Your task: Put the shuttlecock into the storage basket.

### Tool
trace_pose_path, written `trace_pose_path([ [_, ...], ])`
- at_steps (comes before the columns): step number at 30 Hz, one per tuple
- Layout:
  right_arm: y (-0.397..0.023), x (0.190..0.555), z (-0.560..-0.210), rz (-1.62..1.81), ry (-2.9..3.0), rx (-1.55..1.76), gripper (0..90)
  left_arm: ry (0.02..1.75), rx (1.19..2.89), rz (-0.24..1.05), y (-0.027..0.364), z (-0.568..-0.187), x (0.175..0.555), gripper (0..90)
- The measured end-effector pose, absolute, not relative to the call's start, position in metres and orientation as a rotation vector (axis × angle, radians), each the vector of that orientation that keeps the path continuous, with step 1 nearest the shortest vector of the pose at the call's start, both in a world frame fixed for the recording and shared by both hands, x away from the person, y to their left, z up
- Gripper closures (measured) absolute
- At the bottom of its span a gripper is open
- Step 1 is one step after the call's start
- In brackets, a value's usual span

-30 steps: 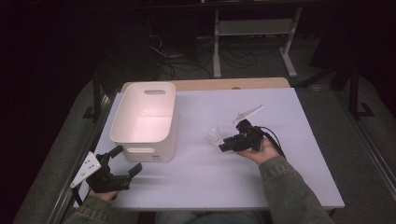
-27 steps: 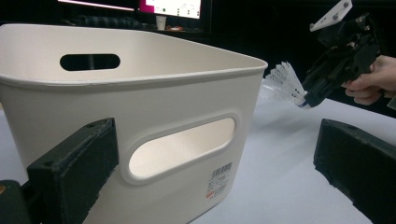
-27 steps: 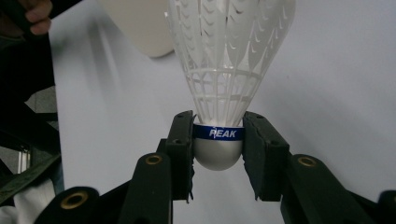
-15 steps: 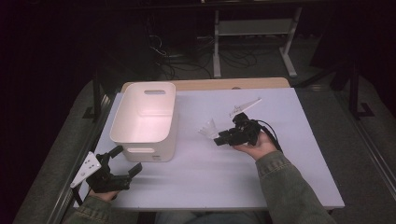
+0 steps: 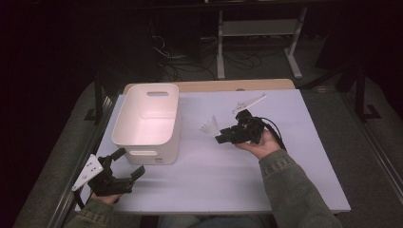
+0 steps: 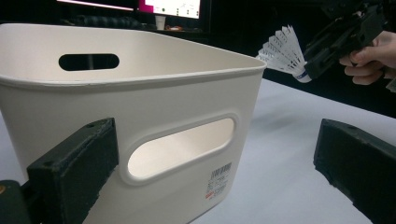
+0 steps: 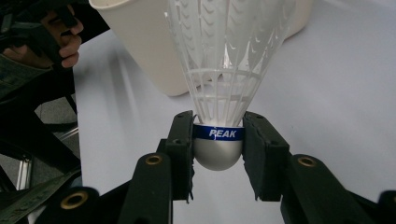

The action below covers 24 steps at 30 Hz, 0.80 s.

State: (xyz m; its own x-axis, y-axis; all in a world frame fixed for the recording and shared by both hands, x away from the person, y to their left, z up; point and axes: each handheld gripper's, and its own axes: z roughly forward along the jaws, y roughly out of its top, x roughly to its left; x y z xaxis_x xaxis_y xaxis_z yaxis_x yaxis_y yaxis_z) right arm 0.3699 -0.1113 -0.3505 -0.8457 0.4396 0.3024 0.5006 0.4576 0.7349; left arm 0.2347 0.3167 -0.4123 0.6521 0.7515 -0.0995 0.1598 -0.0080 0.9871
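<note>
The high view is fixed above the person's side of the table, looking forward and down, far enough to take in the whole top and the dark floor behind; the left gripper view sits low at the table's near left corner, close to the white bin, facing across the top; the right gripper view looks along its jaws, very near the shuttlecock; all three views share the bin and shuttlecock.
</note>
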Motion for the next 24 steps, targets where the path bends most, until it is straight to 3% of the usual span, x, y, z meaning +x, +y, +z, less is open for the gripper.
trace_pose_path([
  [24, -0.098, 0.379, -0.319, -1.368, -2.640, -0.800, 63.9, 0.784, 1.542, 0.554, 0.317, -0.412, 0.235, 0.0],
])
